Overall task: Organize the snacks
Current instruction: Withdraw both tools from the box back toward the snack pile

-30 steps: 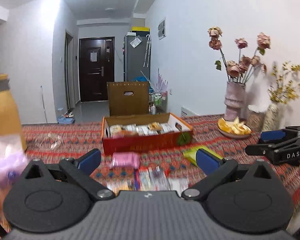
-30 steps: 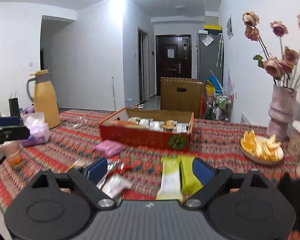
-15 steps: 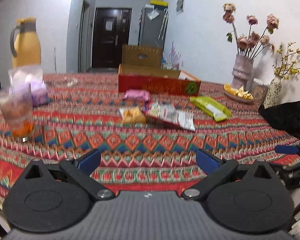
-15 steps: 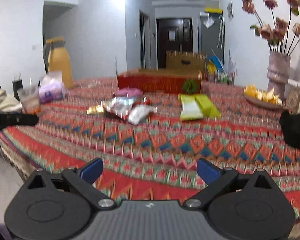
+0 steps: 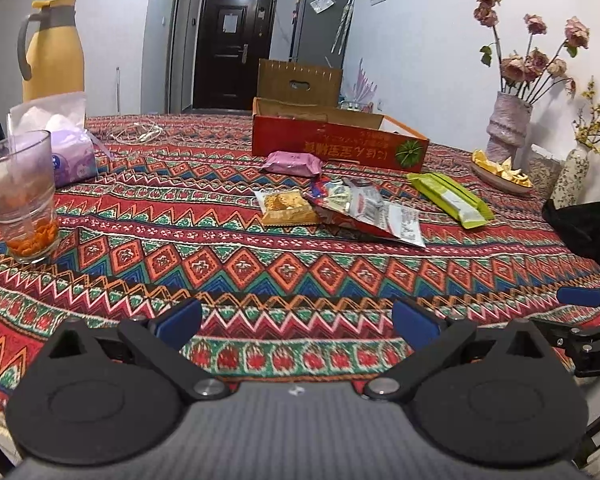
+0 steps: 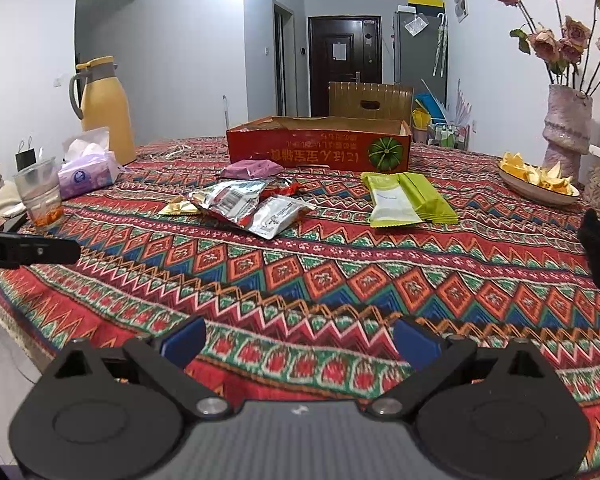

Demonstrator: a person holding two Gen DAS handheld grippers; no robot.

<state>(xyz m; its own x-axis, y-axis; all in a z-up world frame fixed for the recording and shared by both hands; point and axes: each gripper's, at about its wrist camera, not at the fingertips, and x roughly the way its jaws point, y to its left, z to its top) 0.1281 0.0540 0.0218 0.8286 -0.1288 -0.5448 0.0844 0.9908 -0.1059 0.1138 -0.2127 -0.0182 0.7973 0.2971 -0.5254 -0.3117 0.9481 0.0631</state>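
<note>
Snacks: packets (image 6: 256,204) lie loose mid-table, just before the red box (image 6: 320,148), likely their destination.
Left hand-held gripper (image 5: 296,318): spread wide, empty, above near table edge.
Right hand-held gripper (image 6: 298,338): likewise released, ready to reach.

A long table under a zigzag-patterned woven cloth (image 6: 340,264) carries an open red cardboard box (image 6: 320,150) at its far middle. Just before the box lies a small pink snack packet (image 6: 252,169); nearer, a cluster of silver foil snack packs (image 6: 248,204) overlaps, a yellow cracker packet (image 5: 286,208) at its left. Right of the cluster lie two green wrapped bars (image 6: 408,198) side by side. At far left stands a yellow thermos jug (image 6: 102,110), a purple tissue pack (image 6: 86,174) before it and a clear glass tumbler (image 6: 40,192) nearer still. At far right, a shallow dish of orange peel (image 6: 540,182) sits before a tall pink ceramic vase of dried roses (image 6: 568,128).
</note>
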